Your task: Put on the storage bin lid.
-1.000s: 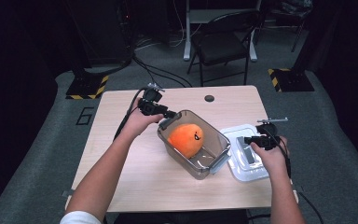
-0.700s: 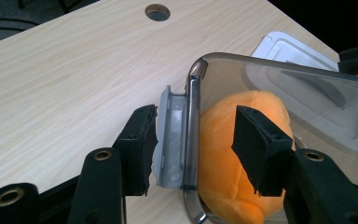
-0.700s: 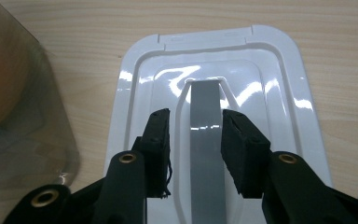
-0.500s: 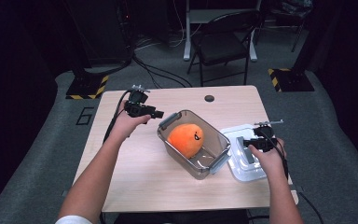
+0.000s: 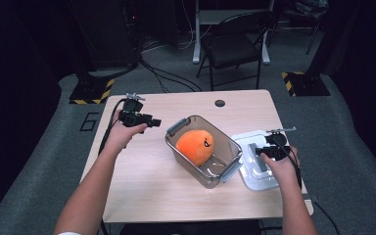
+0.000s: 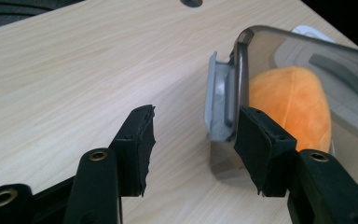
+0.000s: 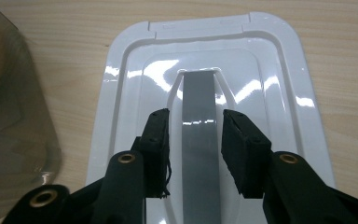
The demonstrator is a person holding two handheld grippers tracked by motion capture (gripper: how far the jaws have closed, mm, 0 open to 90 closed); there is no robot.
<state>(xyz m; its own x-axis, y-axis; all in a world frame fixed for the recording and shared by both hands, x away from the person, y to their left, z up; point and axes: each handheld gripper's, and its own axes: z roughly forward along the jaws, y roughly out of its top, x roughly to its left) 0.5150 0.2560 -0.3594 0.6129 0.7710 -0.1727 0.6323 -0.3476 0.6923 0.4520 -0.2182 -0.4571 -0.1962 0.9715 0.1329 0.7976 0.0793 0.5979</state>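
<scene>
Lid [image 7: 205,93] lies flat on our table [image 5: 142,181], its grey handle [image 7: 199,140] between our right gripper's [image 7: 193,149] parted jaws. Our left gripper [image 6: 193,144], jaws just widening and empty, sits beside the bin [image 5: 227,164] holding an orange plush [image 5: 196,146].

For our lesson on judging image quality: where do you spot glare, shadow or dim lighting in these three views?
High view: the table is lit while the room around it falls into darkness. Left gripper view: the clear container shows soft reflections and casts a shadow beneath its grey latch. Right gripper view: bright glare streaks cross the glossy white lid.
</scene>
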